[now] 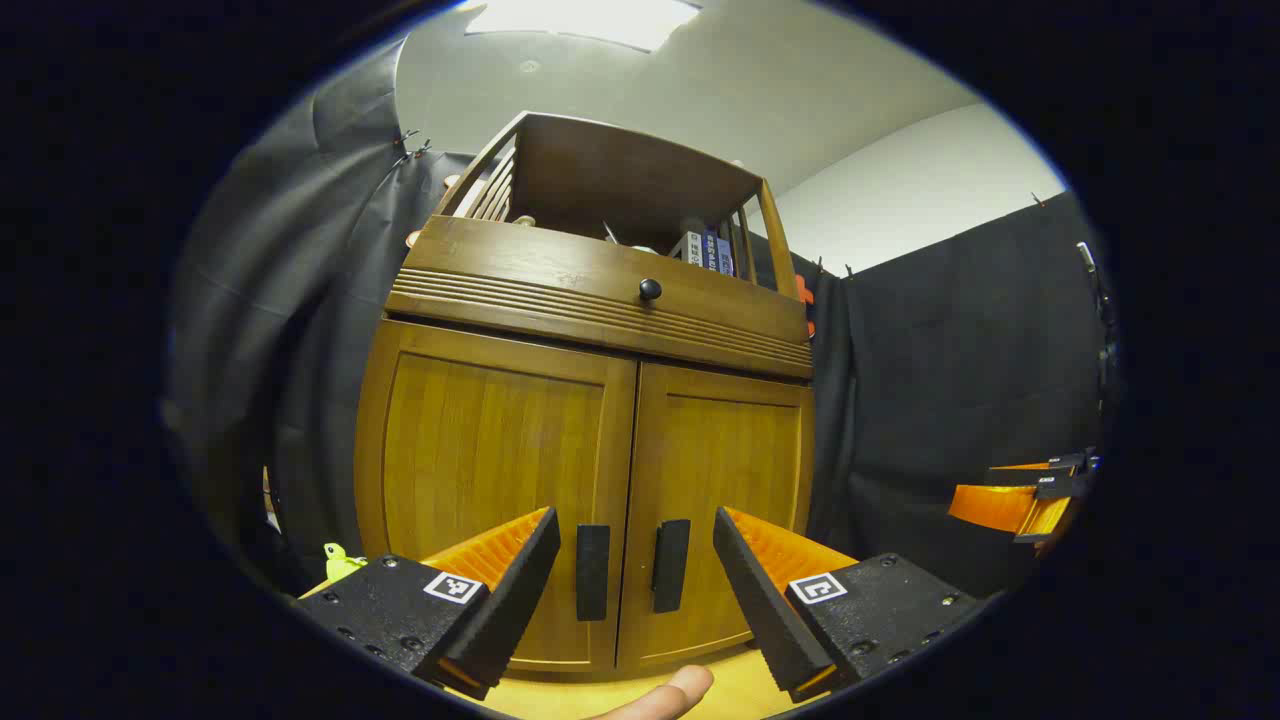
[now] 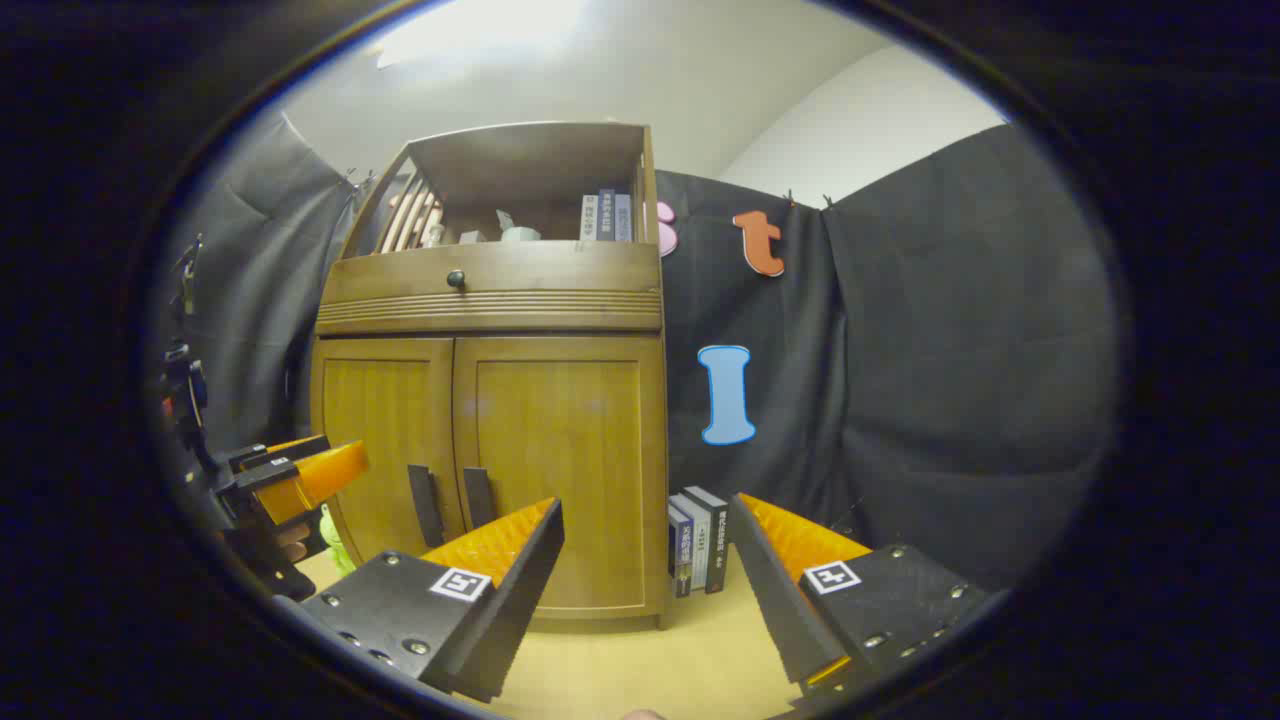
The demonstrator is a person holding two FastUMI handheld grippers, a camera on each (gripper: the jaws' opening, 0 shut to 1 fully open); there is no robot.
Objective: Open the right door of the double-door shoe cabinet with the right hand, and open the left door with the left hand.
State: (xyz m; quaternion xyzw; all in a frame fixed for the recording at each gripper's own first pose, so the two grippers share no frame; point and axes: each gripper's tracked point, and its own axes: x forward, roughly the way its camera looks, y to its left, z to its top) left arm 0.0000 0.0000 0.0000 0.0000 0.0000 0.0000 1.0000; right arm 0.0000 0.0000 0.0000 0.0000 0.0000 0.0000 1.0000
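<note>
The wooden shoe cabinet (image 1: 590,400) stands straight ahead, both doors closed. Its left door (image 1: 490,470) carries a dark vertical handle (image 1: 592,572), and the right door (image 1: 725,480) carries another handle (image 1: 670,565). My left gripper (image 1: 635,590) is open a short way in front of the two handles, holding nothing. In the right gripper view the cabinet (image 2: 490,400) sits to the left, with the right door (image 2: 560,450) and its handle (image 2: 479,498) closed. My right gripper (image 2: 645,590) is open and empty, farther back and right of the doors. The left gripper (image 2: 300,478) appears at far left.
A drawer with a round knob (image 1: 650,290) tops the doors, with an open shelf of books above. Several books (image 2: 697,545) stand on the yellow floor beside the cabinet's right side. A small green toy (image 1: 340,558) lies at its left. Black cloth walls surround.
</note>
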